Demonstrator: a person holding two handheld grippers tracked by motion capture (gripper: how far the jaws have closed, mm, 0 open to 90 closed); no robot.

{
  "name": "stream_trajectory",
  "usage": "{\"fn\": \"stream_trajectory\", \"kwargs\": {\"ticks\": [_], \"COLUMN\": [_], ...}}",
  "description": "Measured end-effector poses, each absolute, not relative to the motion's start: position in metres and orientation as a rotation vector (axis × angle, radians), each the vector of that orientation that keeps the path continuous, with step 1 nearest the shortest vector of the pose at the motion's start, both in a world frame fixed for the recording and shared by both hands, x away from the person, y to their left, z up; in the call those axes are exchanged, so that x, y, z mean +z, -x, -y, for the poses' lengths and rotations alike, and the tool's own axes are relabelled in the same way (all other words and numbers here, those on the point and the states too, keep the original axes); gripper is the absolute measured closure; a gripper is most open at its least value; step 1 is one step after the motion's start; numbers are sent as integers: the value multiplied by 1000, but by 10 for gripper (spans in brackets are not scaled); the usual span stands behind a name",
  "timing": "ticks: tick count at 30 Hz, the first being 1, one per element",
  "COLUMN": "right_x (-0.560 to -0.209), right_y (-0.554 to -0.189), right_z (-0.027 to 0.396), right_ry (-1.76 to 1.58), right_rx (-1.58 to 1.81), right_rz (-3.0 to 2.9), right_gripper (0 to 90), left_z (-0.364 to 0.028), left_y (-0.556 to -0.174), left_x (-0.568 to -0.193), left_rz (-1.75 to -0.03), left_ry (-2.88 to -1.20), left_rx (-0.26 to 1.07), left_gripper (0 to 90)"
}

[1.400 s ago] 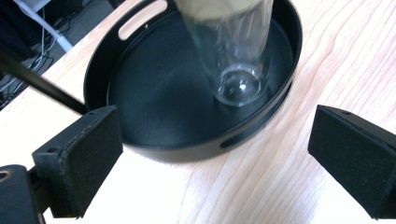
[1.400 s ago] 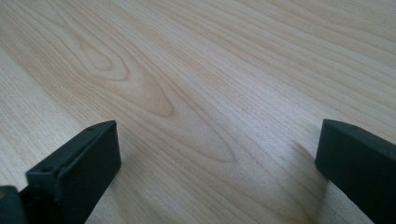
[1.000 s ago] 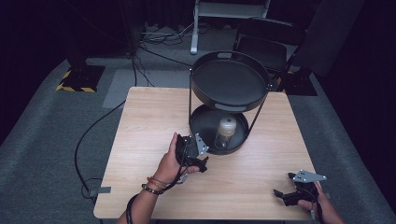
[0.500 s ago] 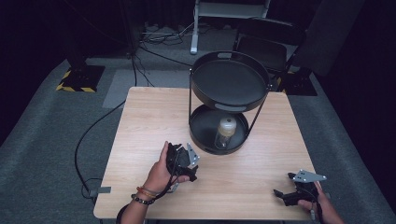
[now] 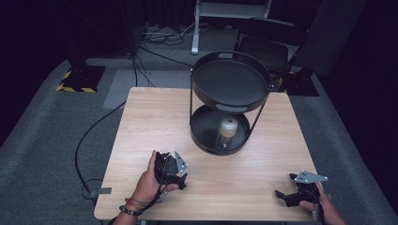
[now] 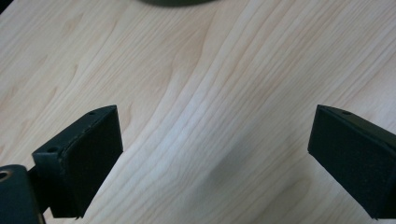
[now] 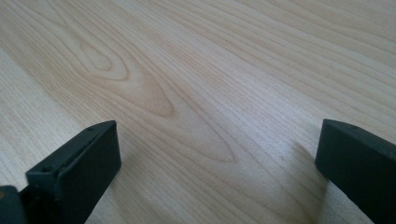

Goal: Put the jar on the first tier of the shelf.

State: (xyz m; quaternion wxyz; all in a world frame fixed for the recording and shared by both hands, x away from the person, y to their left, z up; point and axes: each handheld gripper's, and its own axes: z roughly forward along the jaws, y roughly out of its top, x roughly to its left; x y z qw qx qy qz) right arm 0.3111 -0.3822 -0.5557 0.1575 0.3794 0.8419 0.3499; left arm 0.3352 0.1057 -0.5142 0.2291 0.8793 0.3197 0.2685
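A clear, pale-capped jar is seen upright on the lower tray of the black two-tier metal stand. Nearer than the stand, left gripper and right gripper are held wide open, empty; placement is judged done.

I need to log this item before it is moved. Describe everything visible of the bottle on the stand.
The bottle is small and clear, with a pale rounded cap and what looks like yellowish contents. It stands upright on the lower tray of the black two-tier stand, near that tray's middle, partly under the upper tray. Nothing but the tray touches it; both grippers are away from it.
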Motion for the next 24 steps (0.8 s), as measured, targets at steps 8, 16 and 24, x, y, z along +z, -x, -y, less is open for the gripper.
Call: {"fn": "stream_trajectory", "kwargs": {"ticks": [8,16,24], "right_x": [-556,-556,-556], "right_y": [-311,-311,-311], "right_z": [382,382,382], "right_ry": [-1085,-1085,-1086], "right_rx": [1001,1001,1001], "right_rz": [-2409,-2409,-2409], "right_gripper": [0,0,0], "left_z": [-126,-141,-153], "left_y": [-327,-320,-316], "left_x": [-521,-527,-536], "left_rz": [-951,-1002,-1066], "left_ry": [-2396,-2367,-2340], "left_rx": [707,672,624], "left_gripper": [24,24,24]}}
